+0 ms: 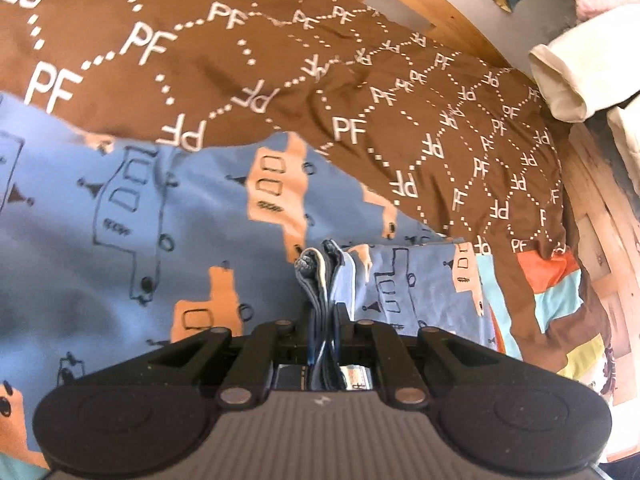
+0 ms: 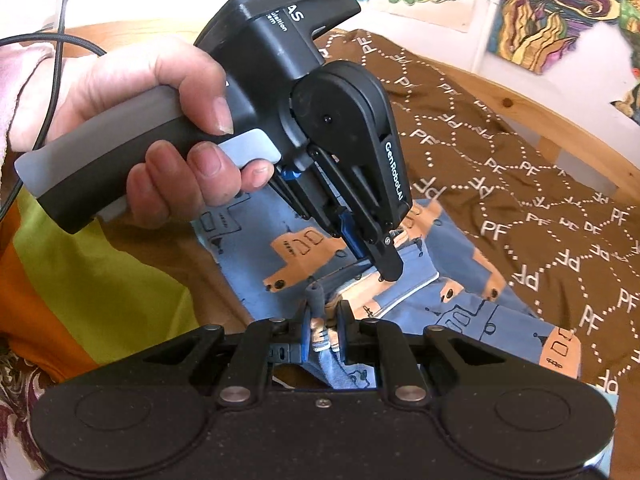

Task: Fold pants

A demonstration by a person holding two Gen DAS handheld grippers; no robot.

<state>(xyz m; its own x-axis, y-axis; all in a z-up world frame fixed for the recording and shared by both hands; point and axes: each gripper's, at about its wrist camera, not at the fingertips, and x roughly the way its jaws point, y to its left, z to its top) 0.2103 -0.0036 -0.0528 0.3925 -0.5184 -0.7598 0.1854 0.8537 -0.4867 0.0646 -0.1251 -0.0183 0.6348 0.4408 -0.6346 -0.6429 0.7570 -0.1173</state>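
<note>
The pants (image 1: 120, 220) are blue with orange and outlined car prints and lie on a brown bed cover. My left gripper (image 1: 323, 280) is shut on a bunched, layered edge of the pants, which stands up between its fingers. In the right wrist view my right gripper (image 2: 323, 312) is shut on another gathered edge of the pants (image 2: 460, 312). Just beyond it a hand (image 2: 160, 120) holds the left gripper (image 2: 386, 268), its black fingers pinching the cloth from above. A folded part of the pants (image 1: 420, 280) lies to the right of the left gripper.
The brown bed cover (image 1: 400, 100) with white PF lettering spreads ahead of both grippers. A wooden bed frame (image 1: 440, 8) runs along the far side. Cream cloth (image 1: 576, 76) lies at the right. Striped orange and green fabric (image 2: 80, 280) and a black cable (image 2: 60, 32) are at the left.
</note>
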